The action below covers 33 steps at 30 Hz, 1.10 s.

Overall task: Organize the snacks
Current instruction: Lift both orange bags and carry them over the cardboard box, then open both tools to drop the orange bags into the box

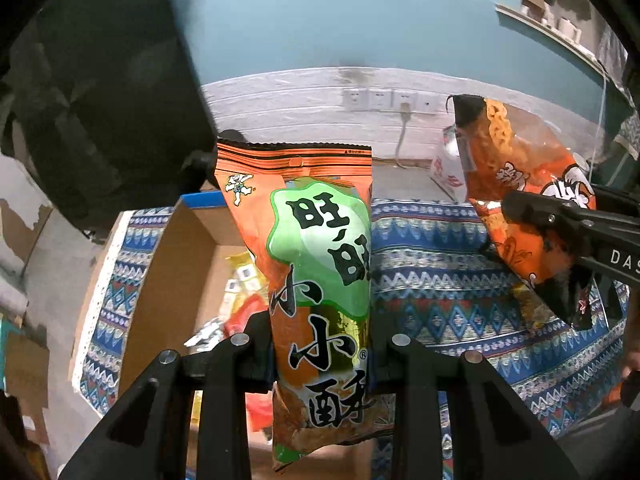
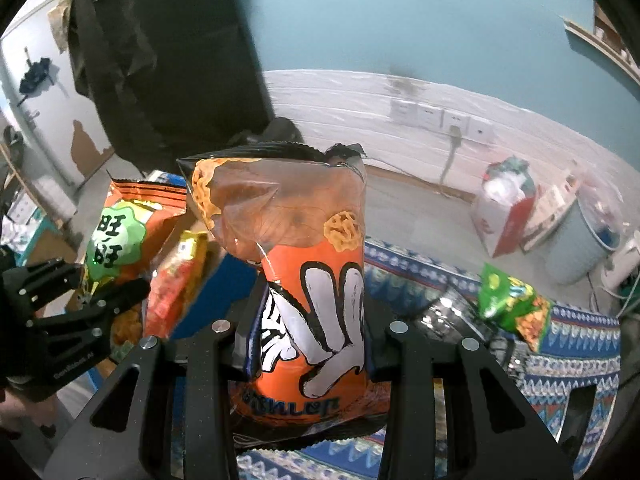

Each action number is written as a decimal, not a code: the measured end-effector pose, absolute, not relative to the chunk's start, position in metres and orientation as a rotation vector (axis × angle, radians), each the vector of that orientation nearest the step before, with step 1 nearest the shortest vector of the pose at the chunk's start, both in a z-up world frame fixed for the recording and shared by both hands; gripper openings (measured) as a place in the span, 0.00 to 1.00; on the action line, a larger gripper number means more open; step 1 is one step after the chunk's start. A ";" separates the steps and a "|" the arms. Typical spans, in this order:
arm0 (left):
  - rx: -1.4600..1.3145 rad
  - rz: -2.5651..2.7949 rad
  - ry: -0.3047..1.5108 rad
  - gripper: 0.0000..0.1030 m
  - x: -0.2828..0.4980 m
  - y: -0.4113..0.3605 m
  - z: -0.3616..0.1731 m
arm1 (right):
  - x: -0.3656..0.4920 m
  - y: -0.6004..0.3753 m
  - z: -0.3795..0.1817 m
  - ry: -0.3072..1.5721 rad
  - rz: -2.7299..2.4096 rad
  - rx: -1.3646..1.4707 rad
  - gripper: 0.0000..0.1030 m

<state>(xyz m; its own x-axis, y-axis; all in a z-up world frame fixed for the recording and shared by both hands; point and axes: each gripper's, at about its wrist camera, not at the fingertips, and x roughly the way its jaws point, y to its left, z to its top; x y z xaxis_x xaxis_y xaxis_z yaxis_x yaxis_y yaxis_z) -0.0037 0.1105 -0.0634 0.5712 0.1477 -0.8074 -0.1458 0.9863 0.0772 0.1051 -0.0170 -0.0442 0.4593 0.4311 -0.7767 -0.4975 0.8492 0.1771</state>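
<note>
My left gripper (image 1: 320,360) is shut on an orange snack bag with a green label (image 1: 316,280) and holds it upright above an open cardboard box (image 1: 168,280) that has several snack packets inside. My right gripper (image 2: 308,344) is shut on an orange snack bag with a white cartoon hand (image 2: 304,280), held upright over the patterned cloth. The right gripper and its bag show in the left wrist view (image 1: 532,216) at the right. The left gripper (image 2: 80,300) and its bag (image 2: 120,240) show in the right wrist view at the left.
A blue patterned tablecloth (image 1: 440,272) covers the table. A green and orange snack bag (image 2: 512,300) and a dark shiny packet (image 2: 448,316) lie on the cloth at the right. A yellow-red packet (image 2: 180,280) stands in the box. A black chair back (image 2: 168,60) stands behind.
</note>
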 end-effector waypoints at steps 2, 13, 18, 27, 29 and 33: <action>-0.010 0.185 0.949 0.31 -0.006 0.119 -0.064 | 0.106 -0.005 -0.044 0.932 0.590 -0.085 0.35; -0.069 0.271 0.970 0.31 -0.020 0.176 -0.070 | 0.107 0.057 -0.046 0.940 0.668 -0.114 0.35; -0.105 0.306 0.995 0.31 -0.024 0.198 -0.077 | 0.108 0.081 -0.051 0.950 0.695 -0.121 0.35; -0.161 0.344 1.062 0.37 -0.029 0.224 -0.098 | 0.106 0.123 -0.066 0.986 0.739 -0.151 0.35; -0.148 0.353 1.070 0.41 -0.028 0.224 -0.100 | 0.106 0.132 -0.068 0.991 0.746 -0.160 0.35; -0.130 0.370 1.071 0.50 -0.029 0.224 -0.099 | 0.105 0.145 -0.072 0.999 0.761 -0.171 0.35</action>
<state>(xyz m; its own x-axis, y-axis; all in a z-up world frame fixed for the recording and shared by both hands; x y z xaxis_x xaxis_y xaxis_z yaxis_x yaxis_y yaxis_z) -0.0287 0.2235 -0.0995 0.4249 0.2326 -0.8748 -0.3577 0.9309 0.0738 0.1051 0.1452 -0.0720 0.3117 0.4982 -0.8091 -0.6474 0.7346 0.2030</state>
